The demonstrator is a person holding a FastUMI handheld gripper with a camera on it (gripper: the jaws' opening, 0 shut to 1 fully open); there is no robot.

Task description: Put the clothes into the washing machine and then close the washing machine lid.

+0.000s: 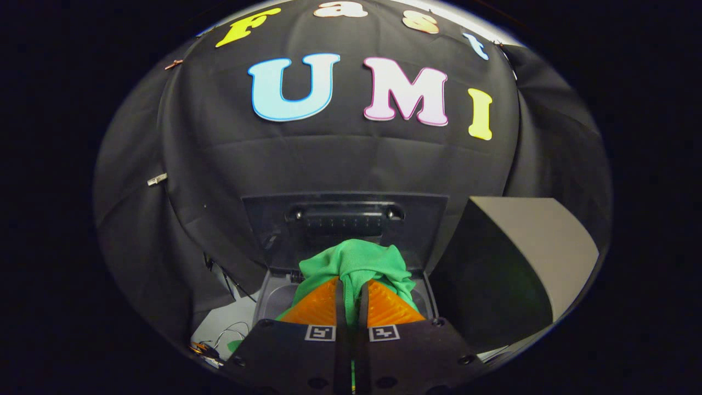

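A green cloth (357,262) is bunched up between and over my fingers, pinched by both. My gripper (351,289) is shut on it and holds it above the washing machine's open top (277,299). The machine's dark lid (345,219) stands upright behind the opening, just beyond the cloth, with a handle recess across its upper part. The cloth hides most of the drum opening below.
A grey box-like panel (526,247) stands to the right of the machine. Cables and small items (219,337) lie on a pale surface left of the machine. Black cloth walls close off the back and both sides.
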